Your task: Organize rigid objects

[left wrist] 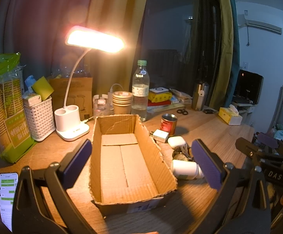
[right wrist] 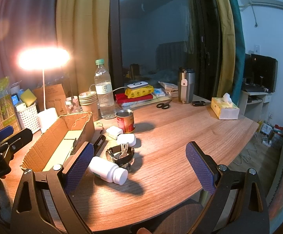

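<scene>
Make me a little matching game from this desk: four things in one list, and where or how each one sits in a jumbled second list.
Things:
1. white pill bottle
2. red can
3. cardboard box
4. scissors

States:
A. open-topped, nothing inside
B. lying on its side
C. flat near the stacked books
D. standing upright, lid off

Pairs: 1-B, 2-D, 3-A, 4-C

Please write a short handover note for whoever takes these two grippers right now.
Left gripper: open, holding nothing, straddling the cardboard box.
Right gripper: open, holding nothing, over the table near the white pill bottle.
Right of the box: pill bottle on its side, watch with keys, earbud case, white charger, red can, black tube.
Done: nothing; the box is empty.
Left: probably box these, bottle first.
</scene>
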`<state>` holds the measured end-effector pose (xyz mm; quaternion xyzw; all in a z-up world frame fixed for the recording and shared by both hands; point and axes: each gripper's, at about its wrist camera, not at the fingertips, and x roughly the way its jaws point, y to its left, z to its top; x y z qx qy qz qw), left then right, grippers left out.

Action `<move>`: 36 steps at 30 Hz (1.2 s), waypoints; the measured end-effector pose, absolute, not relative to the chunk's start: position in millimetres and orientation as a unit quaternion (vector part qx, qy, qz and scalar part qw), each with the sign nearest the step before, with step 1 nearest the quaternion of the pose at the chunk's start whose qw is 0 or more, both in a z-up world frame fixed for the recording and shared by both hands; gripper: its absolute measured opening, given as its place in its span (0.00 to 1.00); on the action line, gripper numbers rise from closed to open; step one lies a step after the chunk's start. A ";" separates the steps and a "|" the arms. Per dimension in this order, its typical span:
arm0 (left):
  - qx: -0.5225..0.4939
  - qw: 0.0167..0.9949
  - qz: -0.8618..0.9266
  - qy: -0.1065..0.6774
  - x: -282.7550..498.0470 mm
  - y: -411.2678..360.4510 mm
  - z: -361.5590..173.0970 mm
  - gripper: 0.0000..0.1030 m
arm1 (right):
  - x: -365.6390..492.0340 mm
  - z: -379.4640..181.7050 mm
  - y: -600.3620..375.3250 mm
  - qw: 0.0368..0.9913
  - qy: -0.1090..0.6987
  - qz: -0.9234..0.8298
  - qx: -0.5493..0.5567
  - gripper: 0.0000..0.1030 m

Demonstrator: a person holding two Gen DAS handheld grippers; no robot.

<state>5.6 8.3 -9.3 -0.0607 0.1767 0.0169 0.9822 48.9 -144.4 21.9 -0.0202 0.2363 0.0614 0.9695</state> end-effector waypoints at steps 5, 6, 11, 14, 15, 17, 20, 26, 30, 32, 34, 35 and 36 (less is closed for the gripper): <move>-0.060 0.982 0.019 0.179 6.3 9.0 -8.9 1.00 | 50.4 21.0 -145.4 0.969 0.237 0.062 -0.021 0.94; -0.061 0.981 0.020 0.180 6.6 10.2 -9.7 1.00 | 52.2 19.4 -145.8 0.969 0.239 0.061 -0.022 0.94; -0.073 0.974 0.049 0.210 17.1 27.8 -20.6 1.00 | 62.0 6.7 -146.0 0.965 0.253 0.057 -0.027 0.94; -0.083 0.966 0.069 0.236 26.9 43.2 -30.8 1.00 | 72.3 -4.6 -148.6 0.962 0.266 0.055 -0.027 0.94; -0.084 0.964 0.072 0.242 29.3 46.7 -34.0 1.00 | 73.7 -7.1 -147.3 0.962 0.268 0.055 -0.027 0.94; -0.086 0.959 0.080 0.258 35.7 54.8 -42.2 1.00 | 79.9 -13.1 -145.4 0.960 0.275 0.055 -0.028 0.94; -0.092 0.950 0.086 0.285 46.3 64.3 -55.3 1.00 | 92.7 -24.7 -144.0 0.956 0.287 0.055 -0.035 0.94; -0.107 0.930 0.087 0.340 62.6 74.9 -78.2 0.99 | 115.5 -45.1 -140.3 0.947 0.314 0.059 -0.040 0.94; -0.104 0.925 0.085 0.356 67.6 77.2 -85.6 0.92 | 122.6 -51.4 -138.1 0.943 0.325 0.072 -0.033 0.94; -0.107 0.919 0.081 0.372 71.8 79.2 -92.0 0.76 | 124.1 -54.8 -132.4 0.941 0.328 0.081 -0.036 0.94; -0.116 0.913 0.076 0.383 74.1 82.0 -97.3 0.61 | 123.3 -57.2 -126.3 0.938 0.330 0.094 -0.043 0.94; -0.123 0.911 0.073 0.387 74.6 84.3 -98.8 0.54 | 123.5 -58.1 -124.5 0.937 0.332 0.100 -0.044 0.94; -0.126 0.910 0.070 0.389 75.7 85.3 -98.8 0.47 | 123.3 -58.7 -122.6 0.936 0.332 0.105 -0.045 0.94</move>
